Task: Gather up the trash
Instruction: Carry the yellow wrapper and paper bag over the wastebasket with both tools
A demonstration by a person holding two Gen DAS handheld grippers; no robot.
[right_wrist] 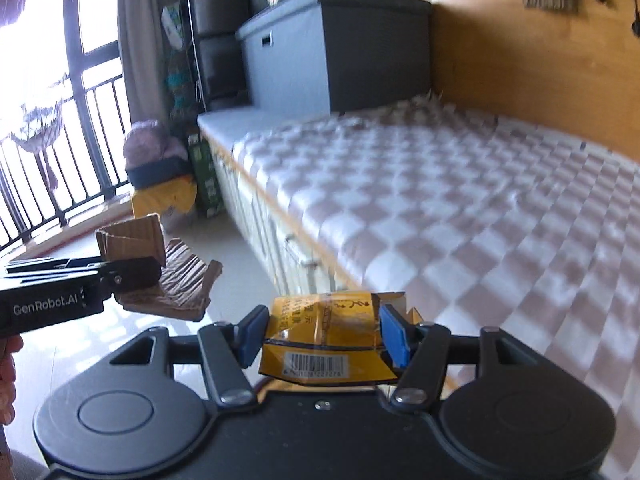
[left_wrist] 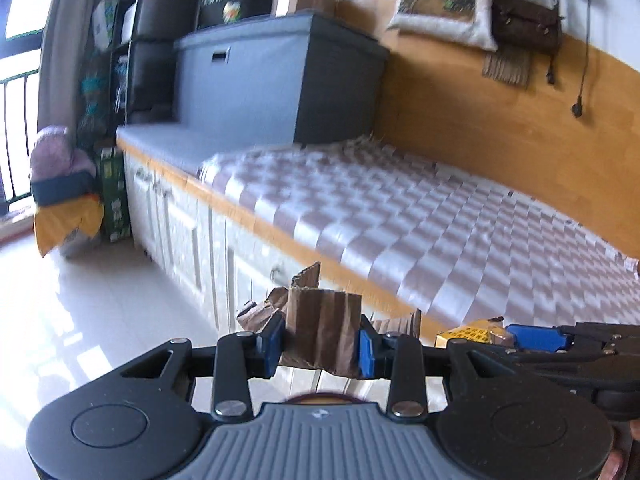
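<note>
My left gripper point(left_wrist: 320, 346) is shut on a torn piece of brown corrugated cardboard point(left_wrist: 322, 324), its blue pads pressing both sides. In the right wrist view that same cardboard point(right_wrist: 168, 276) hangs at the left in the left gripper point(right_wrist: 136, 276). My right gripper point(right_wrist: 322, 336) is shut on a flattened yellow carton point(right_wrist: 324, 340) with black print and a barcode. From the left wrist view, the yellow carton point(left_wrist: 466, 334) and the right gripper point(left_wrist: 536, 338) show at the lower right. Both grippers hang side by side over the pale floor, in front of the bed.
A bed with a checkered cover point(left_wrist: 420, 216) and white drawers point(left_wrist: 180, 220) beneath fills the right. A grey storage box point(left_wrist: 280, 76) stands at its far end. A yellow bag point(right_wrist: 164, 196) under a pink bundle sits on the floor by the balcony railing point(right_wrist: 48, 160).
</note>
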